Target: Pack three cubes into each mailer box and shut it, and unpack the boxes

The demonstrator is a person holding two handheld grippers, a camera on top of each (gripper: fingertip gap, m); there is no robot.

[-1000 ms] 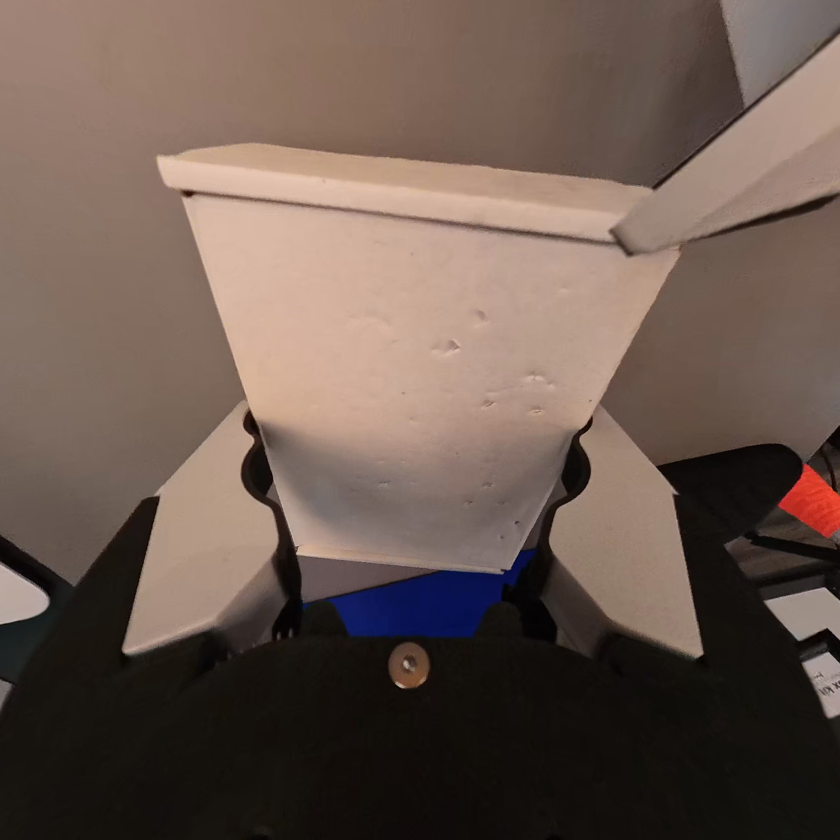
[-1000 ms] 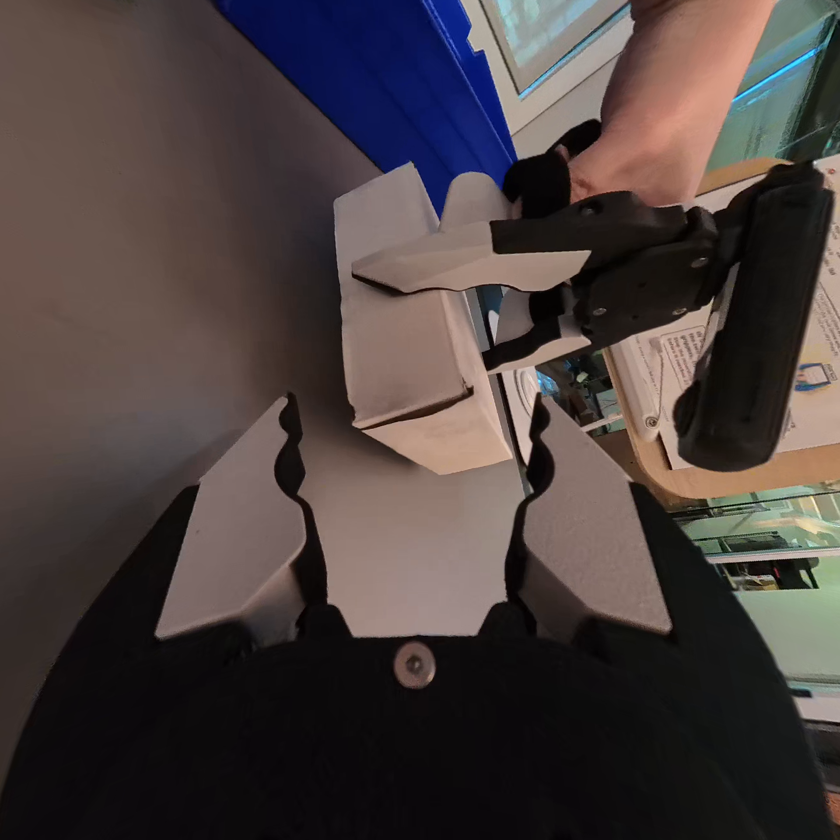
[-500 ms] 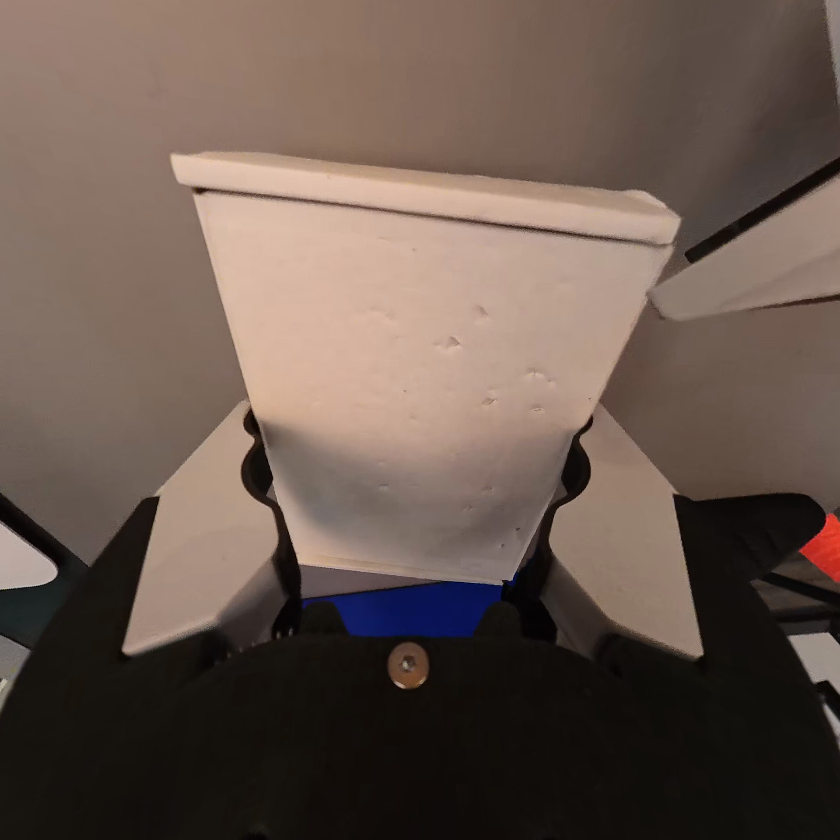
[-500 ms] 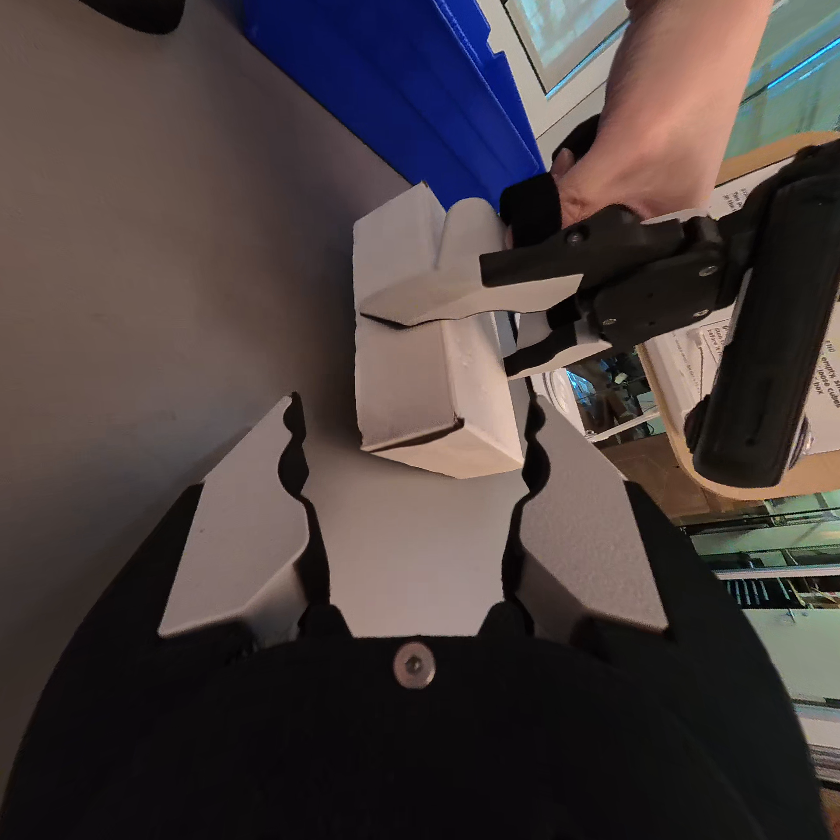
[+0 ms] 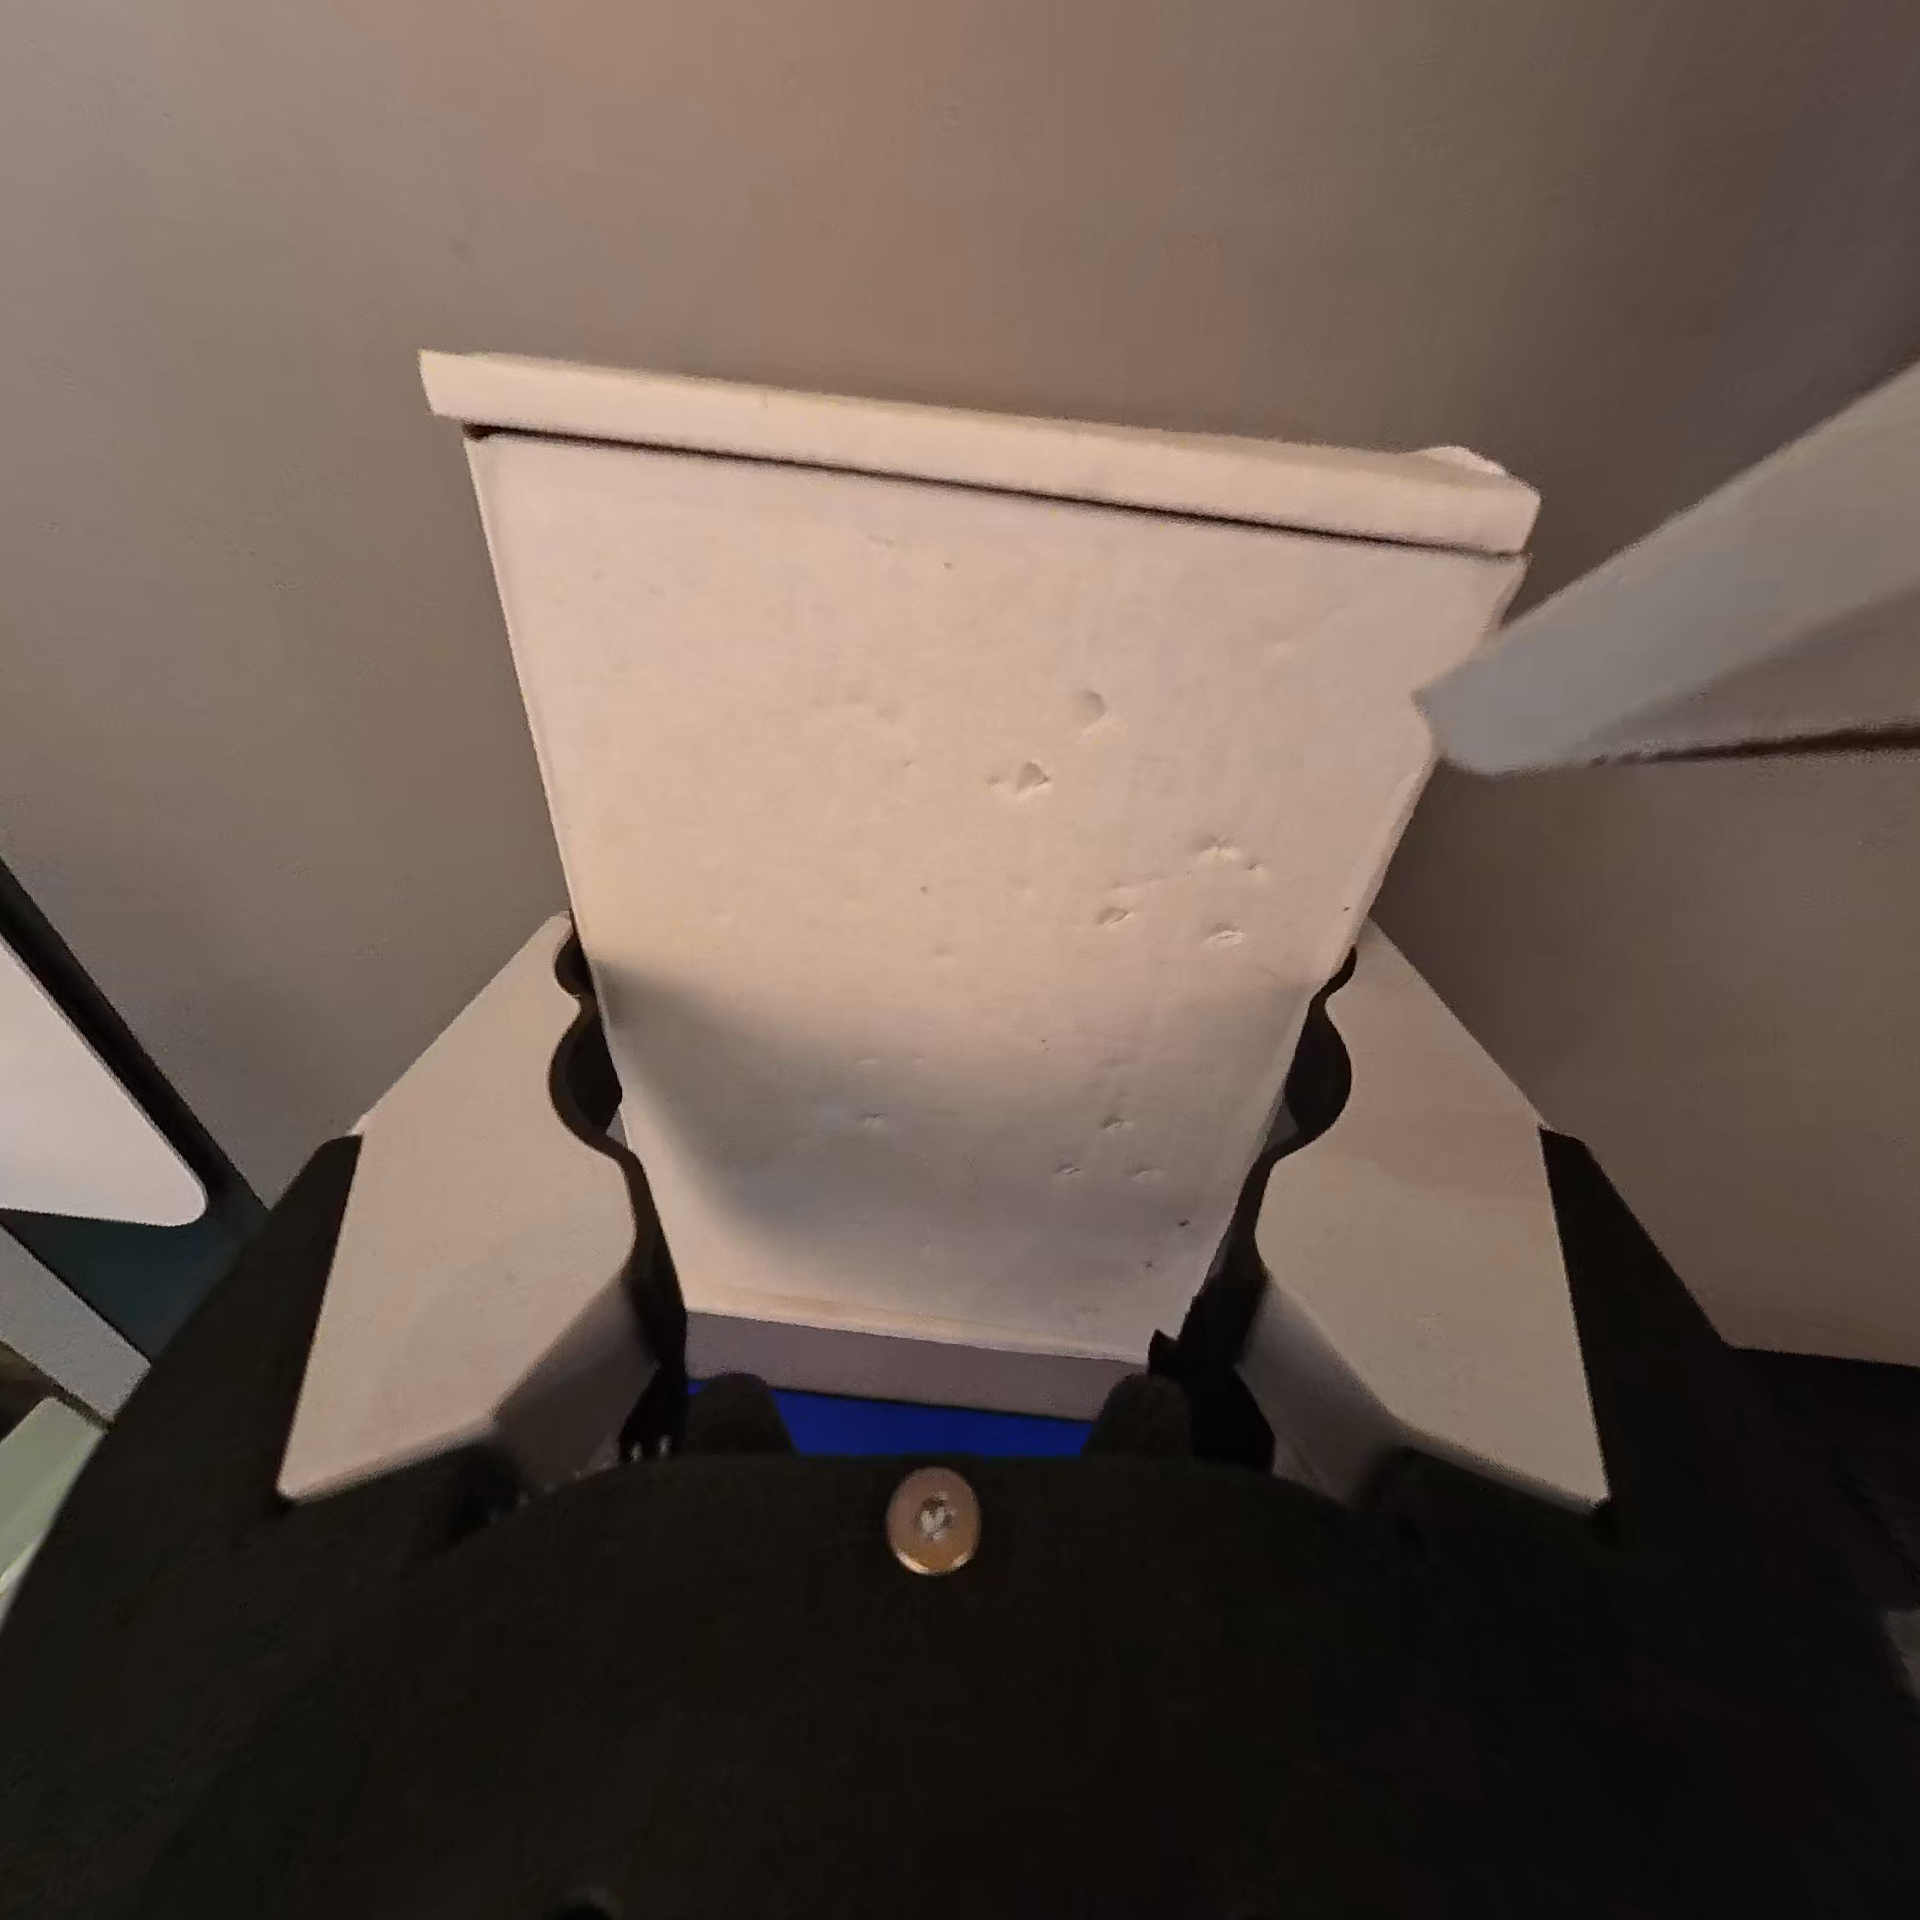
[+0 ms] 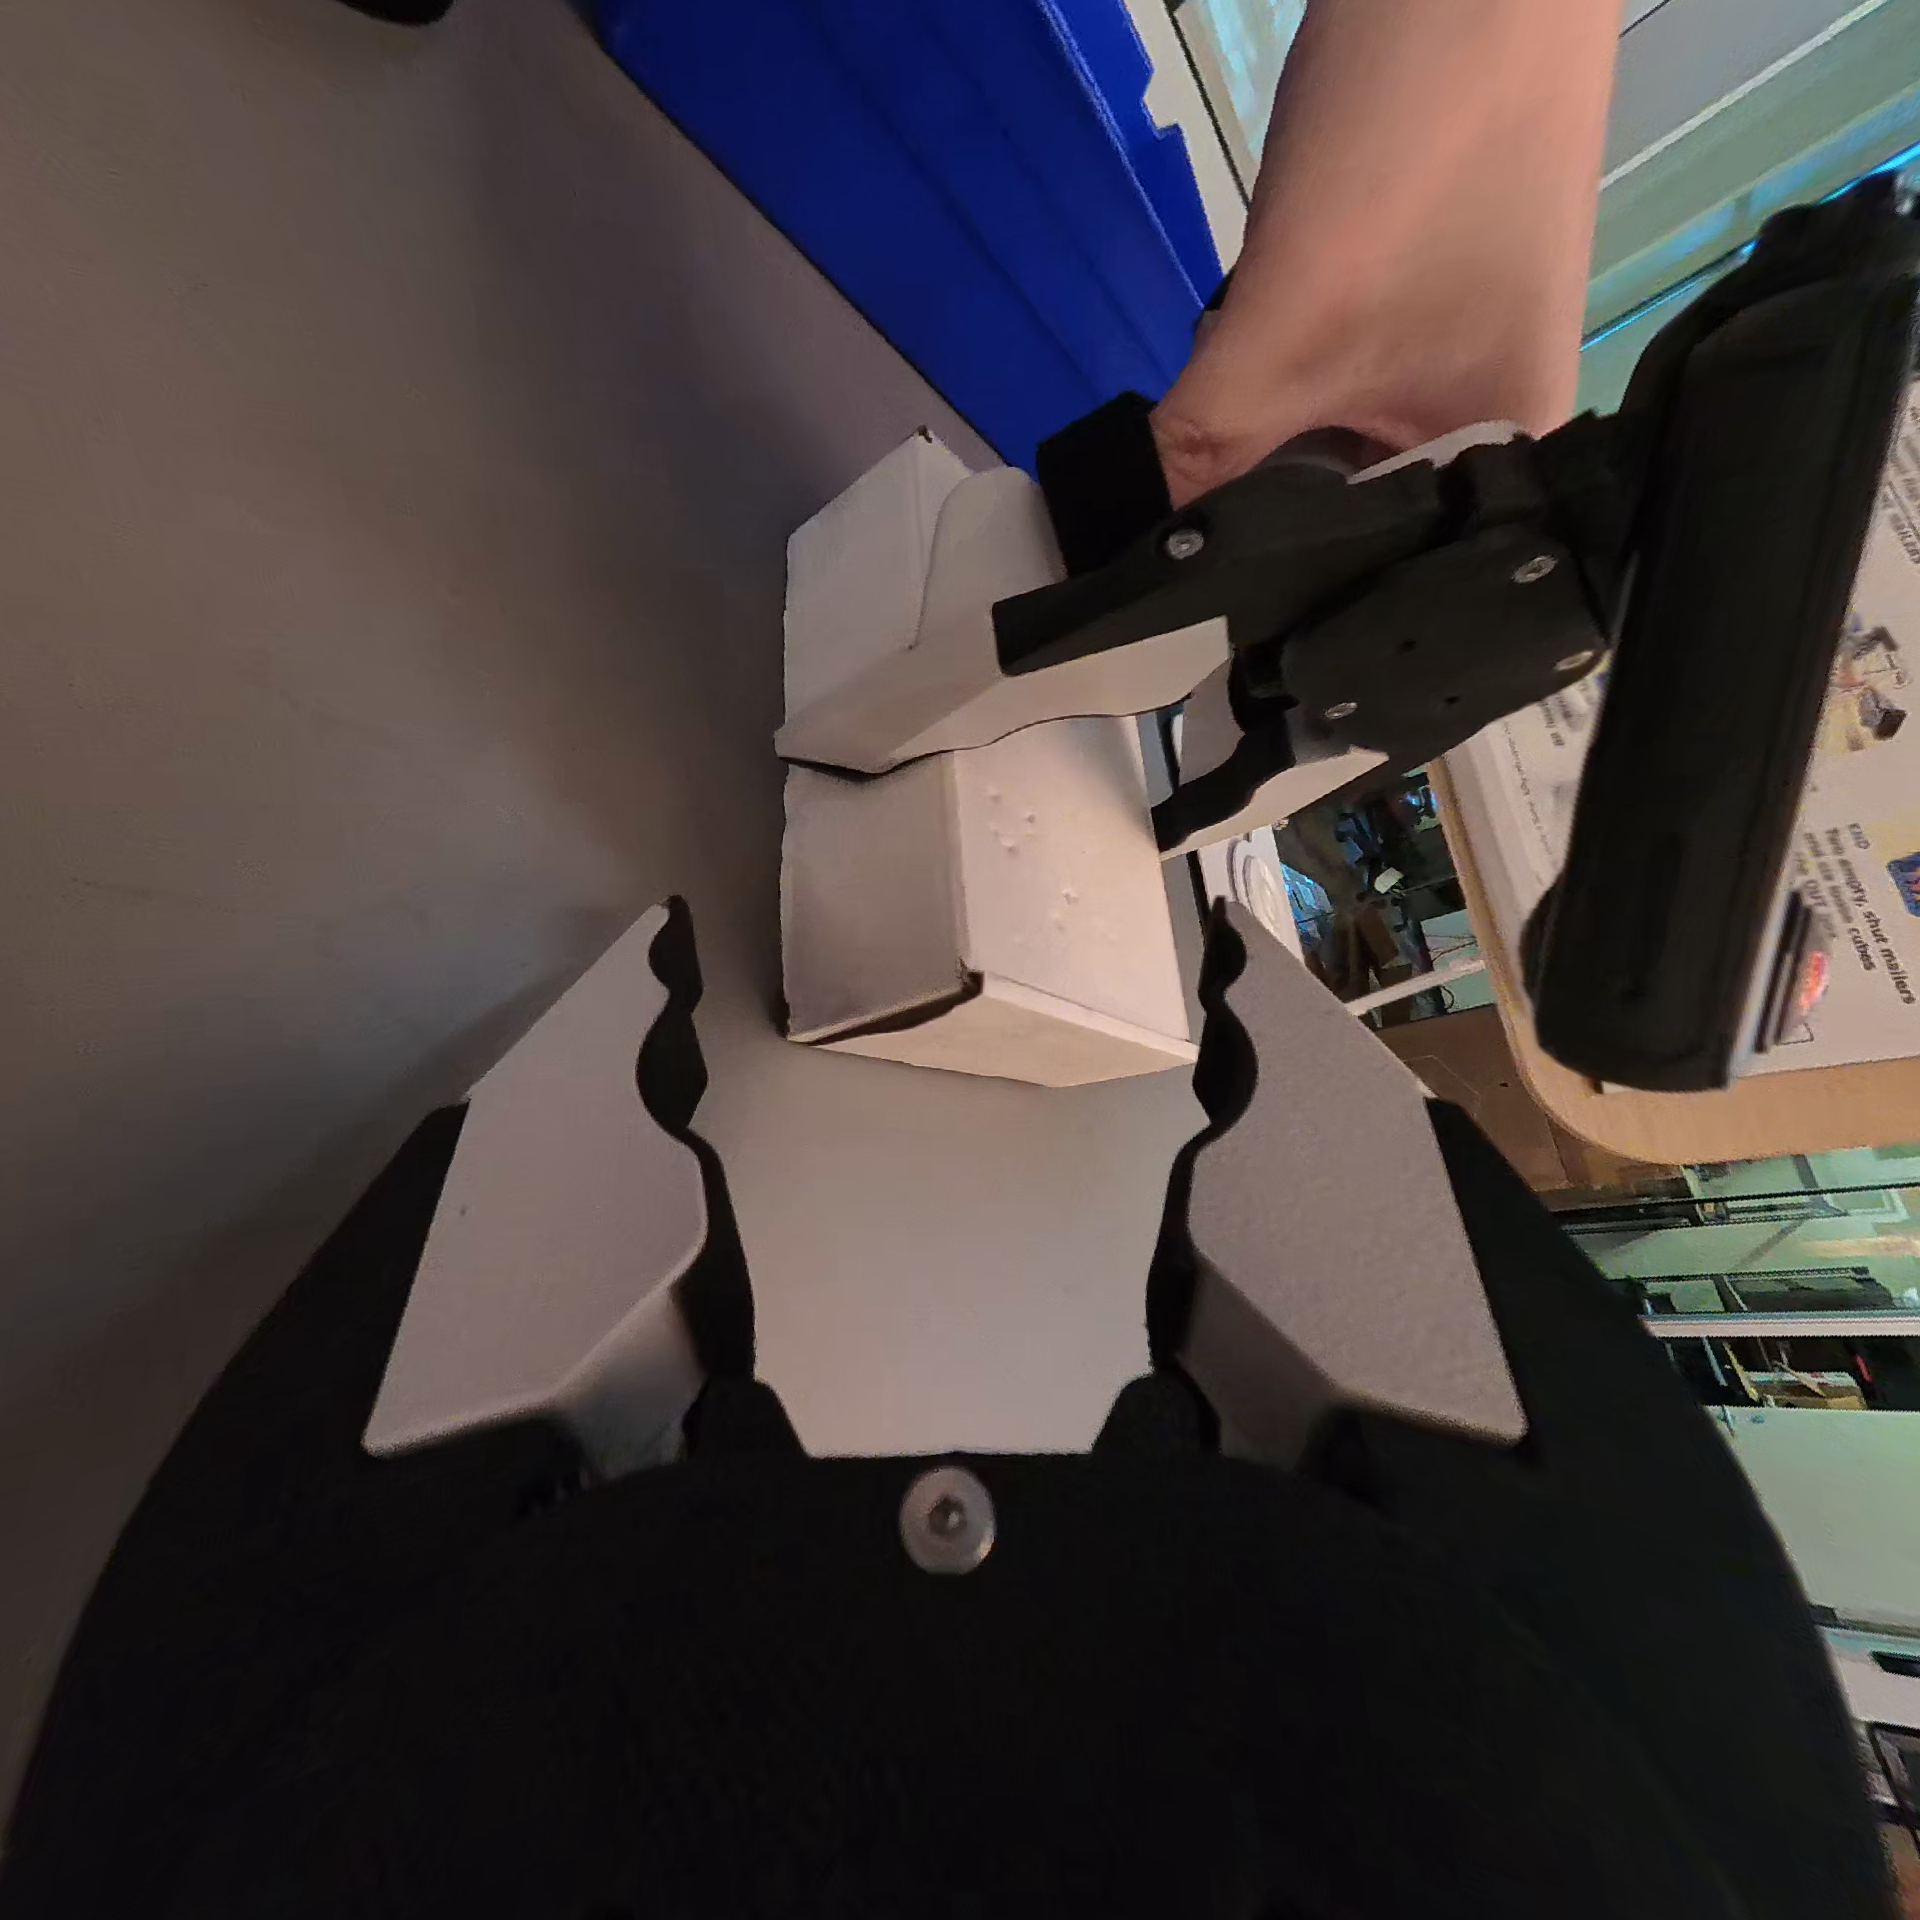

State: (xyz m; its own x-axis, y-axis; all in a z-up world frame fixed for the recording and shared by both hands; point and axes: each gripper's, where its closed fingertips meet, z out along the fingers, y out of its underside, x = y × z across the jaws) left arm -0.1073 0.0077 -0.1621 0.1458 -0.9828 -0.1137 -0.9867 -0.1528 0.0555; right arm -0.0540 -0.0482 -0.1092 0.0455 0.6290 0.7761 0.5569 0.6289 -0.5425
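A white mailer box point(image 5: 935, 675) with its lid down fills the left wrist view. My left gripper point(image 5: 956, 935) is shut on its two sides and holds it against the grey table point(image 5: 935, 156). In the right wrist view the same box point(image 6: 1049, 914) stands on the table with the left gripper point(image 6: 977, 790) clamped across it. My right gripper point(image 6: 940, 914) is open, its fingertips level with the box's near end, one on each side and apart from it. One right finger point(image 5: 1683, 644) shows beside the box's far right corner. No cubes show.
A blue bin point(image 6: 935, 208) stands behind the box along the table point(image 6: 312, 520). A person's hand point(image 6: 1382, 312) holds the left gripper's handle. A wooden board with printed sheets point(image 6: 1558, 1101) lies to the right. A white rounded object point(image 5: 62, 1122) is at the left edge.
My right gripper has moved in toward the box, whose near end now lies between its open fingertips. The left gripper keeps its hold, and the box has barely moved.
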